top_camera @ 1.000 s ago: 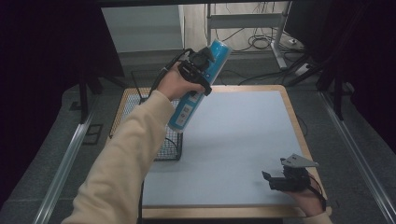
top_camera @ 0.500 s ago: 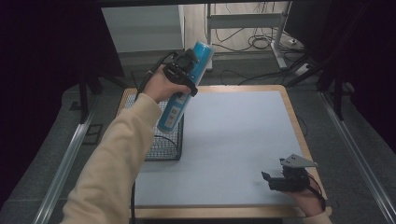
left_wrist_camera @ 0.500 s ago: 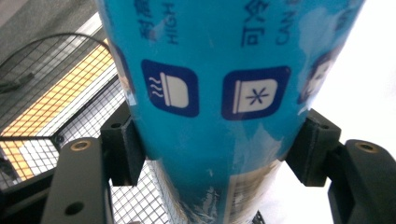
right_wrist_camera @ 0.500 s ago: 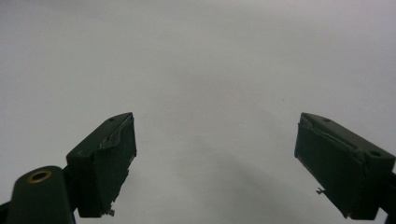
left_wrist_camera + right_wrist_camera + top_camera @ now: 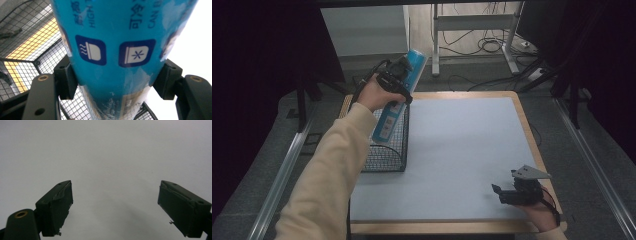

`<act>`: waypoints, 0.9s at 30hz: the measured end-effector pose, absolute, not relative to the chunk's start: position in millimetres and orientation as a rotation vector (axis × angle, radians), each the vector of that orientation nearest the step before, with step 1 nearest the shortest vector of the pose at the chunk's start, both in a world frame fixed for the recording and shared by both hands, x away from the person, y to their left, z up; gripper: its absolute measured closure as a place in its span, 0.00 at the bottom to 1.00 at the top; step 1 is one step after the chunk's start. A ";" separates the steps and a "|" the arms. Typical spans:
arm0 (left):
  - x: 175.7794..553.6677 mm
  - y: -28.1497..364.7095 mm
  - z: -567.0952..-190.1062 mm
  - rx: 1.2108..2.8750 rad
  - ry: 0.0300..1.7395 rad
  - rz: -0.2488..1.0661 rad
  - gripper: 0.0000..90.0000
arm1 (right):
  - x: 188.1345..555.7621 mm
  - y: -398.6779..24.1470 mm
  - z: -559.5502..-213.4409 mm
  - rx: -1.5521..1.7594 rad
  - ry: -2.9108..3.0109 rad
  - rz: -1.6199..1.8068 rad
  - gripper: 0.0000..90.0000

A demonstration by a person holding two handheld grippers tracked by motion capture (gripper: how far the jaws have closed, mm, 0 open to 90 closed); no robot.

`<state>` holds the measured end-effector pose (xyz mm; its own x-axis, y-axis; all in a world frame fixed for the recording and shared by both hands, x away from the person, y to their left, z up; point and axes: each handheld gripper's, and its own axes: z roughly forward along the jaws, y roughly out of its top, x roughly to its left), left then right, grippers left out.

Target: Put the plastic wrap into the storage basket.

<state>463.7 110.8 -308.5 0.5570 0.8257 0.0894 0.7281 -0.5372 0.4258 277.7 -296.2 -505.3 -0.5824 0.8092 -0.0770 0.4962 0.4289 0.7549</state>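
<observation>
- The blue tube (image 5: 398,97) is long and round, with white writing and little square pictures on it
- It is up in the air, tilted, with its top end leaning away from the person and its low end over the wire basket (image 5: 388,150)
- The low end of the tube is at the basket's open top; I cannot tell if it touches the wire
- The left gripper (image 5: 396,80) holds the tube around its middle, and in the left gripper view the tube (image 5: 117,50) sits tight between the two black jaws, one on each side
- The black wire basket stands on the left part of the table (image 5: 462,145), near its left edge
- The table top is pale and flat, with a wood rim around it
- The right gripper (image 5: 504,192) rests low at the near right corner of the table, far from the tube
- Its jaws stand wide apart with nothing between them, just the bare pale table in front
</observation>
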 end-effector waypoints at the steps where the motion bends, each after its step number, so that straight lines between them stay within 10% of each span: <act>1: 464.5 111.8 -310.0 2.453 1.280 0.401 0.35 | 277.6 -296.3 -505.3 1.106 2.255 0.979 0.14; 27: 497.1 129.9 -362.9 2.455 1.387 0.371 0.35 | 277.7 -296.2 -505.5 1.100 2.243 0.979 0.14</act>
